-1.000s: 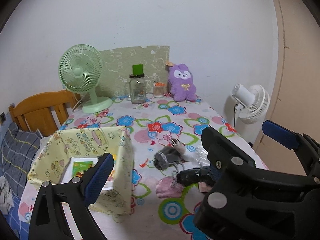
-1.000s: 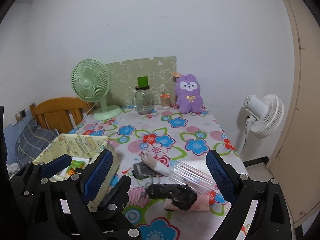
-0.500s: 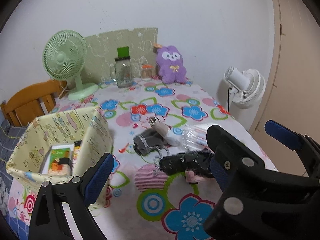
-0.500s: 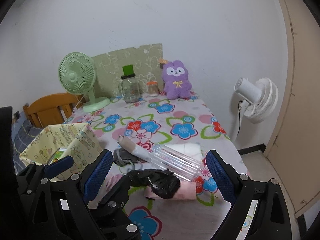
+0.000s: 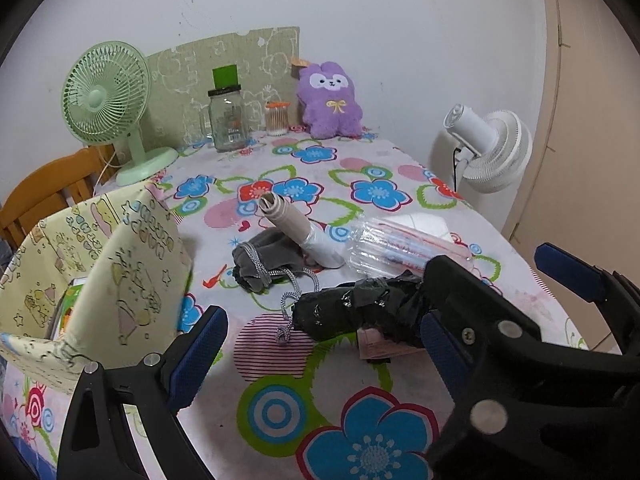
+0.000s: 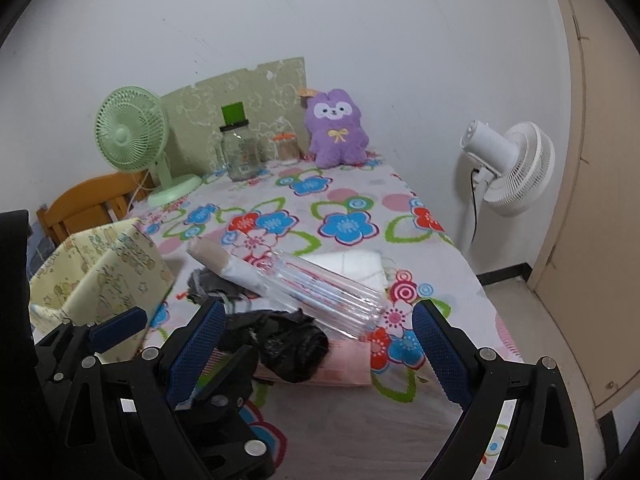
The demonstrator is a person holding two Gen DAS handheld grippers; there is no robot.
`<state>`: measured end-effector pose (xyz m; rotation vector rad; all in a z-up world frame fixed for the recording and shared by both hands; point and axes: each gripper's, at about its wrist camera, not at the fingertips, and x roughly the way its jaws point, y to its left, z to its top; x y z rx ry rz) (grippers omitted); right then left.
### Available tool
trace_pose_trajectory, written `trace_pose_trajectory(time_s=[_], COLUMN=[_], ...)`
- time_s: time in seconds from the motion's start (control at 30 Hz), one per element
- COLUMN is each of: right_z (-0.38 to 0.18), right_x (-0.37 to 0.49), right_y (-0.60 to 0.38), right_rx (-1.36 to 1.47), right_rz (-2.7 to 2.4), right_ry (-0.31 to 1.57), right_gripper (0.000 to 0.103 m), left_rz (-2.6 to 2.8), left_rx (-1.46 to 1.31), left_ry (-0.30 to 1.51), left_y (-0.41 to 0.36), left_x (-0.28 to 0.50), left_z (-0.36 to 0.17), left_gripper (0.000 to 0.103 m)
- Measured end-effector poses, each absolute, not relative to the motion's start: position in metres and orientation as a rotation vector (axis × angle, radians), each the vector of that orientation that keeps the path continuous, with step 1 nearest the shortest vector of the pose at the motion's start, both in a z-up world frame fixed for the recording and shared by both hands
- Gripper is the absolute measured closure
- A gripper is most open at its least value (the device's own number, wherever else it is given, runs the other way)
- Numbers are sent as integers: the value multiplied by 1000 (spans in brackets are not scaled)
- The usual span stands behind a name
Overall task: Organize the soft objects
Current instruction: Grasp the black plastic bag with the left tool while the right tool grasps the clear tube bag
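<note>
Soft things lie in a loose heap on the near half of the flowered table (image 5: 376, 196): a grey drawstring pouch (image 5: 264, 258), a crumpled black bag (image 5: 360, 310) on a pink folded cloth (image 6: 344, 364), a rolled beige-and-white cloth (image 5: 296, 232) and a clear ribbed plastic sleeve (image 6: 324, 290) lying across them. A white folded cloth (image 6: 348, 262) sits just behind the sleeve, close to the table's right edge. A yellow fabric box (image 5: 100, 264) stands open at the left edge, with a green packet showing inside; its near corner is just beside the left gripper (image 5: 320, 352).

The left gripper has its blue pads spread wide and empty, low over the cloth in front of the black bag. The right gripper (image 6: 316, 352) is also spread wide with nothing between its pads, hanging just in front of the black bag and the pink cloth.

The middle and far stretch of the table is bare up to the back row: a green fan (image 5: 108, 100), a glass jar (image 5: 226, 120), a small tub (image 5: 277, 118) and a purple plush toy (image 5: 330, 100) against the wall. A white fan (image 6: 508, 168) stands off the right edge and a wooden chair (image 5: 44, 196) off the left.
</note>
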<state>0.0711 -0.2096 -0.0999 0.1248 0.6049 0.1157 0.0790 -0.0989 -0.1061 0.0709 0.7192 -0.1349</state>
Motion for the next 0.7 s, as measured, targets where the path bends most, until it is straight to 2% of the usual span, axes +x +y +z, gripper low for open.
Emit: trace_pose_trajectory(time_s=[0.5,0.6,0.67,0.7], right_z=[-127,-130,-133,-134], right_x=[90,94,96,97], right_y=[-241,-242,-240,-240], right_rx=[195,199,196,194], right_rz=[59,58,61,62], right_ry=[686,698,709,712], right_gripper=[7,7,7,7], left_rz=[-203,-229,-249,-260], left_rx=[141,147,156,160], left_ry=[737,747,754,757], left_y=[-126,-129,-131,-131], left_x=[99,102,104,103], left_z=[-122,-125,-127,-128], left_gripper=[6,16,29,31])
